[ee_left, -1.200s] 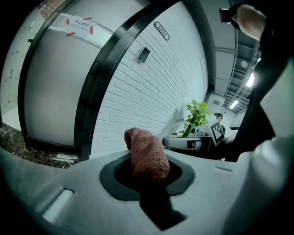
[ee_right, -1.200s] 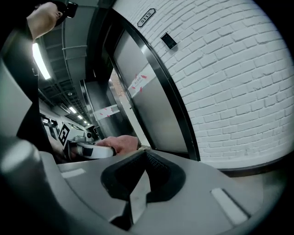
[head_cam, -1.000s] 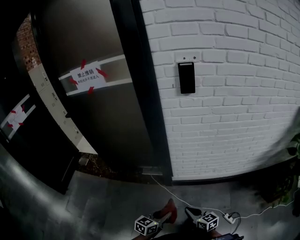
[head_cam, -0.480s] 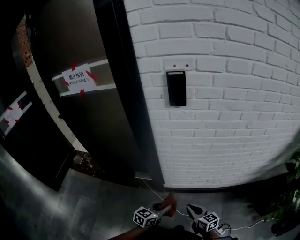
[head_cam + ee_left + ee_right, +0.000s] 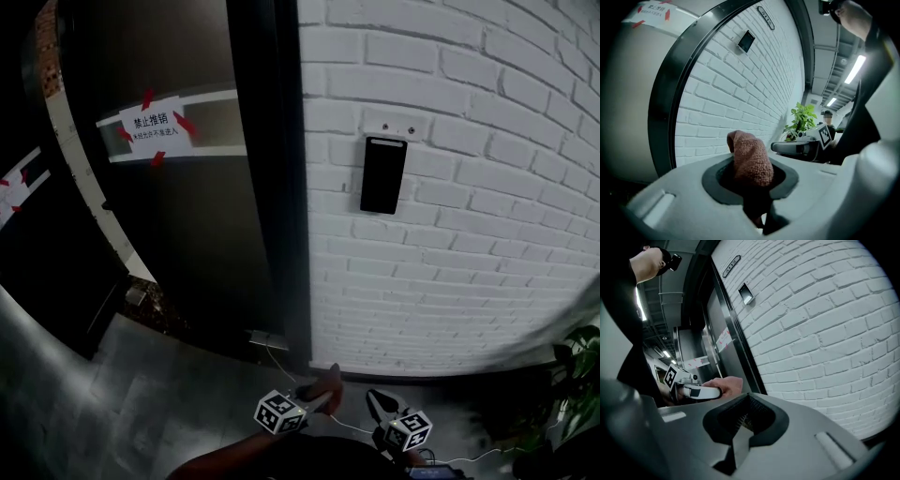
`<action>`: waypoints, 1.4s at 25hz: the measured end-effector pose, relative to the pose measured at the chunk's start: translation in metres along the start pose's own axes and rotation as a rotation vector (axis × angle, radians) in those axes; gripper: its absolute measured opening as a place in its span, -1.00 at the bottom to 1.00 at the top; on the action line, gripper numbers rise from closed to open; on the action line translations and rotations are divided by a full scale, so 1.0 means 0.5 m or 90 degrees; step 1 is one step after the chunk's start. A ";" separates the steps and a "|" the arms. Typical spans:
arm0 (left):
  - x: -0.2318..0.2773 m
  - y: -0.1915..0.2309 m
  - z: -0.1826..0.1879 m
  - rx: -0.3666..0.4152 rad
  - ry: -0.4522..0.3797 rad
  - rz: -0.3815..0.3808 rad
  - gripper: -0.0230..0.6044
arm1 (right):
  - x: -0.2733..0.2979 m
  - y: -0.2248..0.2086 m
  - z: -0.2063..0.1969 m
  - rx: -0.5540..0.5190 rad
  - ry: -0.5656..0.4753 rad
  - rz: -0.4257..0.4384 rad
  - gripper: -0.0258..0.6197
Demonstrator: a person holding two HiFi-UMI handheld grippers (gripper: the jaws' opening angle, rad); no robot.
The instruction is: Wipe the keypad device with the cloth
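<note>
Inside left gripper (image 5: 751, 180), cloth (image 5: 749, 157), keypad device (image 5: 383, 175) beyond

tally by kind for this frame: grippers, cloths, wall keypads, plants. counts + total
reddish-brown terry cloth: 1
two-jaw grippers: 2 (left gripper shut on that cloth; right gripper shut, empty)
black rectangular keypad device, mounted on the white brick wall: 1
green leafy plant: 1
total: 5

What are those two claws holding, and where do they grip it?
The left gripper pinches a reddish-brown cloth by its lower end; the right gripper holds nothing.
</note>
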State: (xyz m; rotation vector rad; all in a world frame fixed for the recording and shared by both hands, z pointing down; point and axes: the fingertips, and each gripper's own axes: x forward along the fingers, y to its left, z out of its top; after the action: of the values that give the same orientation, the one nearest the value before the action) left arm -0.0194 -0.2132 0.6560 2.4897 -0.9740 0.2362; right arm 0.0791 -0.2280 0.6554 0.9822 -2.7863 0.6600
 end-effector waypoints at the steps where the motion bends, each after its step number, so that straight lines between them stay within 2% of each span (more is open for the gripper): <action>1: 0.005 0.000 0.010 0.009 -0.005 -0.010 -0.69 | 0.003 -0.010 0.003 0.002 0.000 -0.011 -0.92; 4: 0.007 0.010 0.031 0.020 -0.015 -0.025 -0.69 | 0.024 -0.012 0.004 0.004 0.005 -0.022 -0.92; 10: -0.008 0.048 0.044 0.005 -0.028 -0.018 -0.69 | 0.046 0.004 0.022 -0.009 0.010 -0.018 -0.92; 15: -0.024 0.043 0.111 -0.002 -0.081 -0.054 -0.69 | 0.063 -0.009 0.056 -0.016 -0.003 -0.031 -0.92; 18: -0.032 0.030 0.177 0.022 -0.113 -0.073 -0.69 | 0.076 -0.004 0.056 -0.010 -0.007 -0.028 -0.92; 22: -0.048 0.031 0.299 0.096 -0.172 -0.078 -0.69 | 0.086 0.020 0.040 -0.001 0.001 -0.016 -0.92; 27: -0.095 0.033 0.530 0.211 -0.265 -0.064 -0.69 | 0.093 0.028 0.041 0.002 0.002 -0.016 -0.92; 30: -0.123 0.019 0.685 0.316 -0.317 -0.035 -0.69 | 0.100 0.038 0.035 0.008 0.004 -0.012 -0.92; 33: -0.146 0.000 0.827 0.433 -0.353 0.014 -0.69 | 0.102 0.046 0.022 0.016 0.008 -0.014 -0.92; 35: -0.157 -0.016 0.910 0.489 -0.368 0.043 -0.69 | 0.100 0.046 0.017 0.020 0.008 -0.017 -0.92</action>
State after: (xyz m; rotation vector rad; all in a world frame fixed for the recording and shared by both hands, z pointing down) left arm -0.0739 -0.3750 0.2271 3.3325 -1.3892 -0.1398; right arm 0.0260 -0.2440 0.6517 1.0157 -2.7559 0.7057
